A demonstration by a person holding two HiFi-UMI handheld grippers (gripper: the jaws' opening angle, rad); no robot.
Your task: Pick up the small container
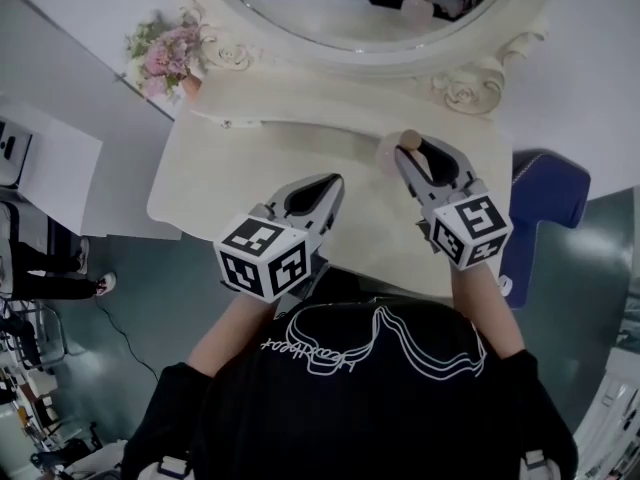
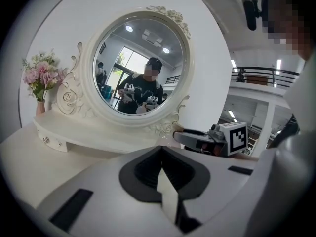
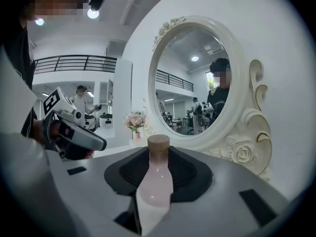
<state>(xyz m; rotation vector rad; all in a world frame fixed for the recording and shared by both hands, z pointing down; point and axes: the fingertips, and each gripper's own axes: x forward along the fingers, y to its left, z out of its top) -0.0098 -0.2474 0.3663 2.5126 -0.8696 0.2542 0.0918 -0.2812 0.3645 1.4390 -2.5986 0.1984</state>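
The small container (image 3: 155, 181) is a pale pink bottle with a round wooden cap, and my right gripper (image 3: 157, 174) is shut on its body. In the head view the container (image 1: 390, 153) pokes out past the right gripper (image 1: 412, 158) over the right part of the cream vanity table (image 1: 230, 168), close to the mirror's base. Whether it touches the tabletop I cannot tell. My left gripper (image 1: 325, 193) hovers over the table's front middle, to the left of the right one. Its jaws (image 2: 162, 174) meet with nothing between them.
A big oval mirror (image 1: 380, 18) in a carved white frame stands at the back of the table. A vase of pink flowers (image 1: 165, 53) stands at the back left corner. A blue chair (image 1: 545, 203) is beside the table's right end.
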